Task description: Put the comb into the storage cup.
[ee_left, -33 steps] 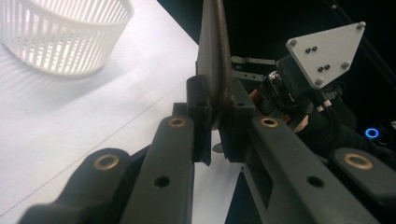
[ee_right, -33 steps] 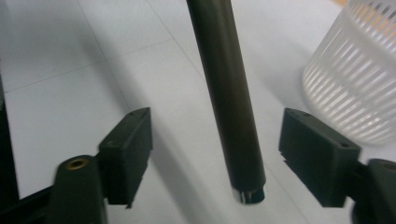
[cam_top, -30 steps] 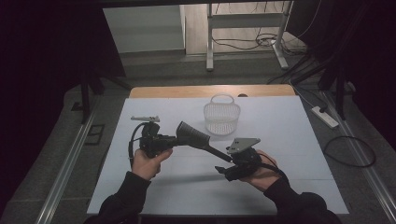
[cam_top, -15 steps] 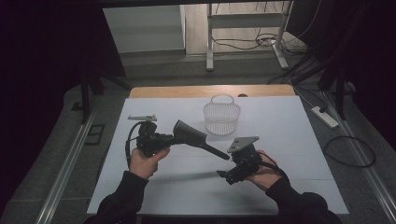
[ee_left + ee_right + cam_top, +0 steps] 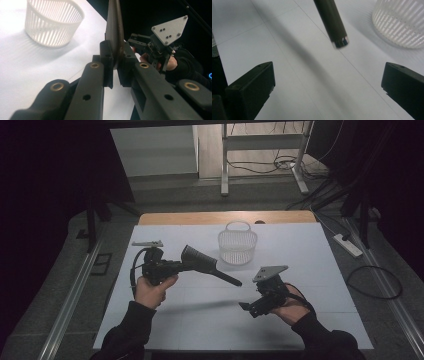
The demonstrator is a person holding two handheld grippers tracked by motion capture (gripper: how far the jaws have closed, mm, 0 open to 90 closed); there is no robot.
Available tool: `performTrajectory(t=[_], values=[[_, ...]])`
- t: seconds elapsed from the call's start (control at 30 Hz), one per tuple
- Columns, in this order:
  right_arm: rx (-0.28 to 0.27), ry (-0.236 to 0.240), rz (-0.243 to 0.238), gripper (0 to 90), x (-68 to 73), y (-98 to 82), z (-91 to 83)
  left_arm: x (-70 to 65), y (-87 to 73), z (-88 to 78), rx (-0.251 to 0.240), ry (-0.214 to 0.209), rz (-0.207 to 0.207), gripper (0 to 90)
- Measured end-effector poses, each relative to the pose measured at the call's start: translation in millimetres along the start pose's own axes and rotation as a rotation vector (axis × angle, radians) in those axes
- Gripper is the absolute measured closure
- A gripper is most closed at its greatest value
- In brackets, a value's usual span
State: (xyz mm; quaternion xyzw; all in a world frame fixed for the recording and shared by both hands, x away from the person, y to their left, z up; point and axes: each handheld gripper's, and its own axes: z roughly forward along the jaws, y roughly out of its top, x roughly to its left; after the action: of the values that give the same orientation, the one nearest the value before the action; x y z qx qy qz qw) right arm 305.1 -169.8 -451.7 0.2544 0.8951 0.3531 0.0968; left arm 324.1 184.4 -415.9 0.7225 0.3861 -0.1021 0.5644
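Observation:
A black funnel [image 5: 199, 259] with a long spout hangs tilted above the white table top [image 5: 310, 270]. My left gripper [image 5: 176, 266] is shut on its wide rim [image 5: 114, 37], the jaws [image 5: 115, 60] pinching the thin wall from both sides. The spout [image 5: 332, 22] points down toward my right gripper [image 5: 247, 309], whose jaws have just been opening. They stand wide apart [image 5: 329, 82] with nothing between them, and the spout tip floats just ahead of them. That right gripper [image 5: 140, 41] and its grey plate also appear in the left gripper view. A white ribbed basket [image 5: 237, 245] stands behind the funnel.
A small flat grey piece [image 5: 147, 243] lies at the table's far left. The basket [image 5: 53, 22] [image 5: 402, 22] sits close beside the spout's path. A wooden edge [image 5: 225, 217] bounds the table at the back. A power strip [image 5: 347, 245] lies on the floor at right.
My right gripper has let go of the spout tip and its jaws have spread wide. The funnel stays in my left gripper, its spout now free of the right one.

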Motion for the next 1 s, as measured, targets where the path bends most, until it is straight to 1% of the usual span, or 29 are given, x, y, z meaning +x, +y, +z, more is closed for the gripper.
performTrajectory(t=[0.23, 0.33, 0.53, 0.83, 1.0], values=[[0.007, -0.011, 0.004, 0.0, -1.8, -8.7, -6.9, 3.5, 3.9, -6.7, -0.019, 0.011, -0.004, 83.0], [0.007, -0.017, 0.023, 0.0, -3.6, -13.3, -11.1, 5.0, 6.3, -8.7, -0.024, 0.015, -0.004, 83.0], [0.003, -0.038, 0.039, 0.0, -5.7, -21.9, -20.4, 7.5, 13.5, -10.1, -0.031, 0.026, -0.001, 83.0], [0.002, -0.065, 0.073, 0.0, -9.0, -35.3, -30.1, 9.2, 22.8, -10.9, -0.033, 0.037, -0.001, 83.0], [0.005, -0.077, 0.082, 0.0, -8.9, -41.0, -34.9, 11.0, 28.4, -12.3, -0.041, 0.044, 0.0, 82.9]])
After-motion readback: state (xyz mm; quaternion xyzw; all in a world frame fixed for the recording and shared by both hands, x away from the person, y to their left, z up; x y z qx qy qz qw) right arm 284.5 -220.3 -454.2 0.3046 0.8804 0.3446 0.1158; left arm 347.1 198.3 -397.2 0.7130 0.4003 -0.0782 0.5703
